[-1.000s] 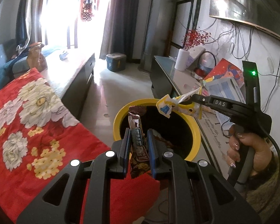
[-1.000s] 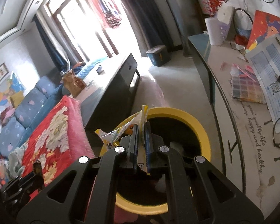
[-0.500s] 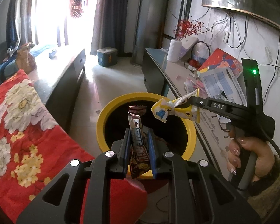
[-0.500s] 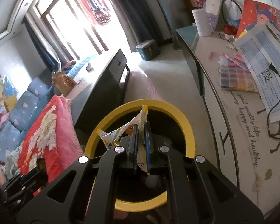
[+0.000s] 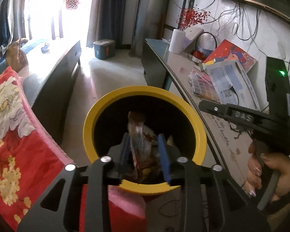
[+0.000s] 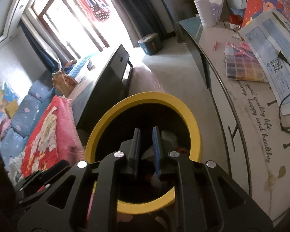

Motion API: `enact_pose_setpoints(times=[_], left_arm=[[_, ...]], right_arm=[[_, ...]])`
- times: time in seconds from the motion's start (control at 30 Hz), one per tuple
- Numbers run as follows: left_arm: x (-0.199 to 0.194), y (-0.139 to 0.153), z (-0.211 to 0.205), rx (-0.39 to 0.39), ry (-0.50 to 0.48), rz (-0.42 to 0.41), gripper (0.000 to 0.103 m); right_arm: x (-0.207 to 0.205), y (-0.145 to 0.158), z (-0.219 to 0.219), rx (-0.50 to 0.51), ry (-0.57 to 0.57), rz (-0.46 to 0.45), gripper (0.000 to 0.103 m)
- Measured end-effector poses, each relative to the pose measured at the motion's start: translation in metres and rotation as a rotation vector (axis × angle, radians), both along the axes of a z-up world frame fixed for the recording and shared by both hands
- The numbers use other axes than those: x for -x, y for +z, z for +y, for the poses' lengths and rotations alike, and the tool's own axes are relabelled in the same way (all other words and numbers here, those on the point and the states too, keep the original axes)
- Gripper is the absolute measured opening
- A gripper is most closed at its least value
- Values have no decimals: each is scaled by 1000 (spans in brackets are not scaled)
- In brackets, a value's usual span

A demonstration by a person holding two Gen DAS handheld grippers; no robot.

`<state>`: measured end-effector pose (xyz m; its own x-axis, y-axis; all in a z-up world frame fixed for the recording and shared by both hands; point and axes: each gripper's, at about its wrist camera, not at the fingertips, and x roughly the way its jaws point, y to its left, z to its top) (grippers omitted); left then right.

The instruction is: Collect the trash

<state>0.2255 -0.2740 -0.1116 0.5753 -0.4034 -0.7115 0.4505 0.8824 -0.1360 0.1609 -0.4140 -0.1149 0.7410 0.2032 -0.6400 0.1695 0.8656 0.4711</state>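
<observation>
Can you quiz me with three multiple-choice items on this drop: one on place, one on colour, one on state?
1. Where is the candy wrapper?
A. on the red blanket
B. between the left gripper's fingers, over the bin's mouth
C. on the side table

2. What colour is the bin rim?
A. yellow
B. green
C. white

3. How does the right gripper stand?
A. clamped on a yellow wrapper
B. out of view
C. jaws opening, nothing between them

Key: 1 B, the wrapper hangs between opening jaws, pads clear of it. 2 A, yellow ring in both views. 3 C, a bare gap shows between the pads.
</observation>
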Motion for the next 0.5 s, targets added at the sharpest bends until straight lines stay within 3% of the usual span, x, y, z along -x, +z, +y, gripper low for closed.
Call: enact_pose_setpoints(times=[0.03, 0.13, 0.23, 0.33, 0.5], left_arm=[[-1, 0, 0, 4, 1, 1, 49], [-2, 0, 1, 4, 4, 1, 66], [-1, 3, 7, 7, 22, -2, 84], [2, 9, 17, 21, 38, 1, 92], [11, 21, 39, 20, 78, -24, 96]], right_arm=[[2, 1, 0, 1, -5, -1, 20], [8, 5, -1, 3, -11, -6, 28], [17, 13, 3, 18, -9, -25, 46], [25, 24, 11, 49, 3, -50, 58], [38, 42, 25, 92, 16, -98, 74]])
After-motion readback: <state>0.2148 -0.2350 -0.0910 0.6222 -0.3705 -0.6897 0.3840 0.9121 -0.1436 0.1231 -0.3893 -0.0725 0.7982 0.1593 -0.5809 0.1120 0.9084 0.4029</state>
